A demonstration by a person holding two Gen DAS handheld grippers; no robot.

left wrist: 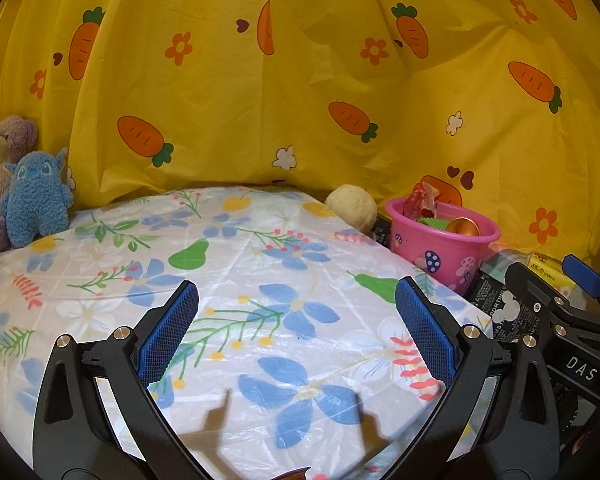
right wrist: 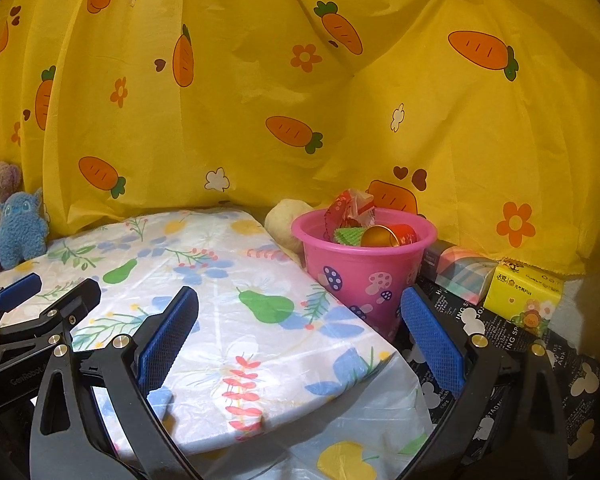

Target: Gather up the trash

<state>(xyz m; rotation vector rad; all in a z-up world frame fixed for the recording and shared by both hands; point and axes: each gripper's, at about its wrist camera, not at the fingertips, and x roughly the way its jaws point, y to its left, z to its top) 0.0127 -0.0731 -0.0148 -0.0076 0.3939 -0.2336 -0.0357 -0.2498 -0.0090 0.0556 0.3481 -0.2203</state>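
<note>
Now | left gripper (left wrist: pixel 296 334), right gripper (right wrist: pixel 300 338) agape, empty | glossy pink bucket (right wrist: pixel 362 272) holds crumpled wrappers

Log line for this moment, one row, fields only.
left tongs: open, empty | right tongs: open, empty | pink bucket: holds wrapper, cup | floral tabletop: no loose trash visible
</note>
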